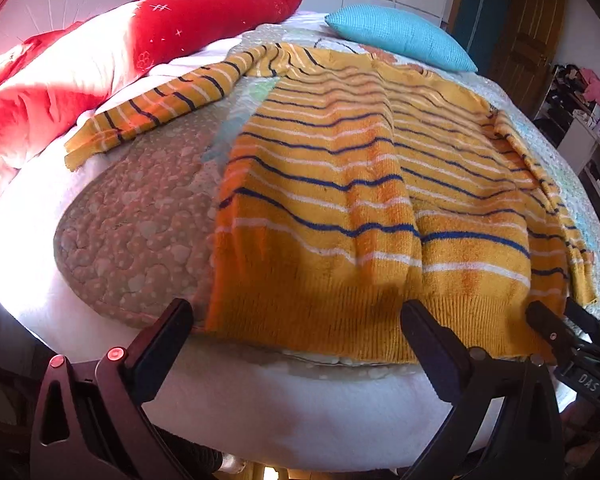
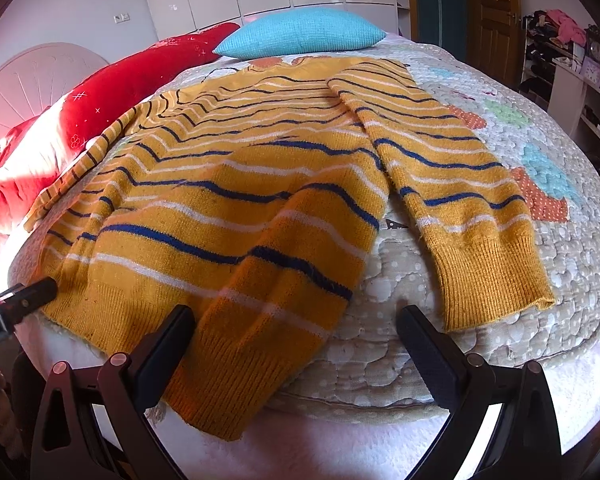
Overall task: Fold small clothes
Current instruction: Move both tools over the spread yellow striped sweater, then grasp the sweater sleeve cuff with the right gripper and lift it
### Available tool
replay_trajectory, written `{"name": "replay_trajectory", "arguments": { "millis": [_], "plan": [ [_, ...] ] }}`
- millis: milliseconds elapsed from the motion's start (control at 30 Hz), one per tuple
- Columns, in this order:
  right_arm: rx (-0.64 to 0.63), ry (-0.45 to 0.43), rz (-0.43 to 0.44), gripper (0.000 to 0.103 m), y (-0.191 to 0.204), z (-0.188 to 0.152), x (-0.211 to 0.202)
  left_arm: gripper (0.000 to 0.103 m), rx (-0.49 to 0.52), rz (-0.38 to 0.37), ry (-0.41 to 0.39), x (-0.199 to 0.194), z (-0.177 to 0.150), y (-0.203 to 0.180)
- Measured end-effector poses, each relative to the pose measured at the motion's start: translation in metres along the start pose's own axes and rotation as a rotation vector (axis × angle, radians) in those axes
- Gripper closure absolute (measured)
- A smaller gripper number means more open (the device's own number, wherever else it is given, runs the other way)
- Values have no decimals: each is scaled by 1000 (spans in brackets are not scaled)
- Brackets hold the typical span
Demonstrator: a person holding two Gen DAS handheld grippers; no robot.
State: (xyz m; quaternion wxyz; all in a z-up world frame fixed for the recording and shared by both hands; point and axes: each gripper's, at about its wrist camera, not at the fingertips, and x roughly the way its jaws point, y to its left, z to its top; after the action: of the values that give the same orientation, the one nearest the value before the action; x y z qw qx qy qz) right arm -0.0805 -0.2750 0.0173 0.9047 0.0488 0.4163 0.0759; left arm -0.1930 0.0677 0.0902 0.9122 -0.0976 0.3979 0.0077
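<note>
A yellow sweater with blue and white stripes [image 1: 360,200] lies spread flat on the bed, hem toward me. Its left sleeve [image 1: 156,108] stretches out to the left. Its right sleeve [image 2: 460,184] lies along the body's right side. My left gripper [image 1: 296,320] is open over the hem's left half, jaws wide apart, holding nothing. My right gripper [image 2: 292,328] is open over the hem's right corner [image 2: 240,360], also empty. The right gripper also shows in the left wrist view [image 1: 560,320]. The left gripper's finger shows at the left edge of the right wrist view [image 2: 28,296].
The bed has a quilted patterned cover [image 2: 500,128]. A red and white duvet [image 1: 60,72] lies at the left, a turquoise pillow [image 1: 400,36] at the far side. Shelves with clutter [image 2: 560,48] and a wooden door [image 2: 492,8] stand at the right.
</note>
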Motion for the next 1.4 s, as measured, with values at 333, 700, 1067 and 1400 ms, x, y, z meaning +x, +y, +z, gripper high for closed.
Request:
{"name": "replay_trajectory", "arguments": {
  "millis": [333,700,1067,1400],
  "plan": [
    [-12,-62,30,0,-2,-9,-2,5,-140,16,50,63,115,-15],
    [-62,-55,56,0,-5,-10,-2,92,-37,46,198,73,147,-78],
    [38,-237,-24,2,-66,15,-78,95,-149,166,59,11,141,-29],
    [193,-20,6,81,-133,48,-6,25,-114,139,15,9,118,-50]
  ]
}}
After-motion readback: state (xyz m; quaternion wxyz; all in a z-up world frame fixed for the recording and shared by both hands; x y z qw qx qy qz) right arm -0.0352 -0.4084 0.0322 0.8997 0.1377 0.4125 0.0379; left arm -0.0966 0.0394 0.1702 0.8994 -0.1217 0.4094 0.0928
